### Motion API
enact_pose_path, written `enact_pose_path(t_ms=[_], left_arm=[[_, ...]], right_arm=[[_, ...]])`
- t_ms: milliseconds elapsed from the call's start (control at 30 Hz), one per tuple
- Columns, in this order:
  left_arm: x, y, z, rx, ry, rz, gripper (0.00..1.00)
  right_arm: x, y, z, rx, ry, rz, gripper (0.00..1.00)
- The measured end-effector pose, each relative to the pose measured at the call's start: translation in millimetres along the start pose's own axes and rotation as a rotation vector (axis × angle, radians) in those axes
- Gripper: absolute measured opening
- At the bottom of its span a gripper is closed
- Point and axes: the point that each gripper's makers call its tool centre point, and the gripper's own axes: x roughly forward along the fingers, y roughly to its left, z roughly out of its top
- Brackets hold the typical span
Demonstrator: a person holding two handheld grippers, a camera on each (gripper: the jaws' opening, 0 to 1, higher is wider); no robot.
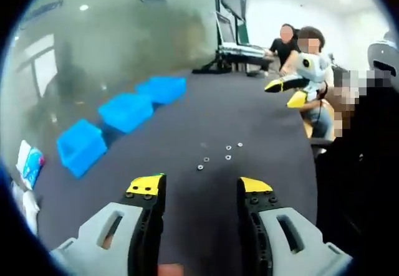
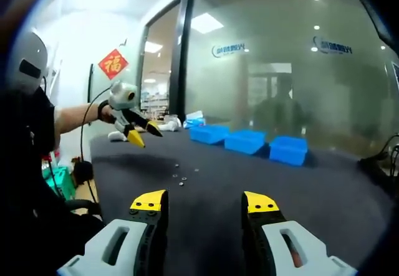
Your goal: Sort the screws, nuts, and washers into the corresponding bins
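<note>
hovering above the dark grey tabletop (image 1: 262,111), the left gripper (image 1: 201,192) has its yellow-tipped jaws released and empty; the right gripper (image 2: 204,202) likewise stands parted, grasping nothing; small silver nuts and washers (image 1: 219,156) lie scattered mid-table, ahead of the jaws; three bright blue plastic bins (image 1: 126,111) sit in a row by the glass wall (image 2: 280,58); another yellow-tipped gripper (image 2: 134,126) is held by a person at the table's far edge.
</note>
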Motion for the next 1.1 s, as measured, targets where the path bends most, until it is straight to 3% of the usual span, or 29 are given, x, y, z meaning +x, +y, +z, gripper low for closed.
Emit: enact_pose_path(t_ms=[567,1100], left_arm=[[42.7,-4.1,-4.3,0.076,0.192,-0.092,0.39],[72.0,-12.3,-9.9,0.076,0.253,-0.158,0.32]], right_arm=[[3.4,2.6,-3.4,0.012,-0.001,0.004,0.44],[4.6,-1.5,-8.5,0.024,-0.004,0.002,0.43]])
